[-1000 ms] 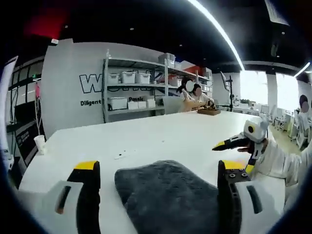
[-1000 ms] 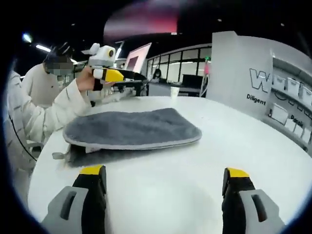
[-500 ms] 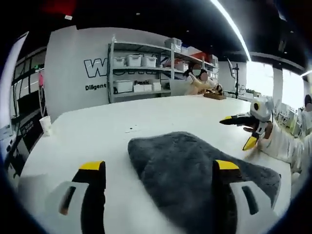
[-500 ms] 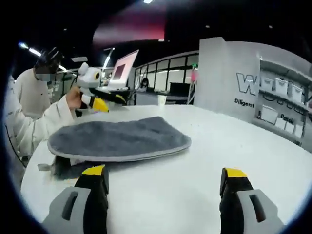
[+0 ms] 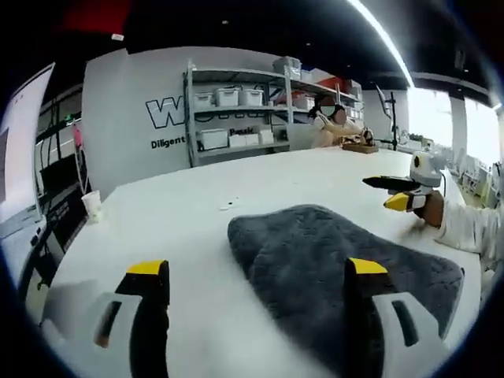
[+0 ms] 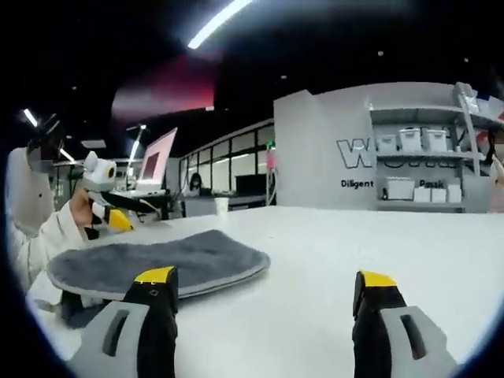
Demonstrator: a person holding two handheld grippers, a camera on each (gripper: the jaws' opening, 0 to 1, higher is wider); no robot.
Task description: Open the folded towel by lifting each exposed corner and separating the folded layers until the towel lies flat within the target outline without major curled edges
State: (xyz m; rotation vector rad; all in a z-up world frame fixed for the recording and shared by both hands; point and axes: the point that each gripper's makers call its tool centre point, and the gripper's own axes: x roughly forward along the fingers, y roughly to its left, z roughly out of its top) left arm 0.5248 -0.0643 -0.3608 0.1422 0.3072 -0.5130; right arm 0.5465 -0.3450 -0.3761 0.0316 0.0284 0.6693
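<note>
I count 1 grey towel (image 5: 339, 272) on 1 white desk (image 5: 189, 228), 2 grippers: left (image 5: 248, 272), right (image 6: 264, 279), each w/ 2 jaws. Beyond the towel: 1 paper cup (image 5: 93, 206), 1 shelf rack (image 5: 244, 110).

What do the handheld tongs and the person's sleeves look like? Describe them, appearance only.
Both tongs, left and right, have two black fingers with yellow tips rising from light grey bodies with dark slots. Seen from the other side, each carries a white housing. The person's sleeve is white.
</note>
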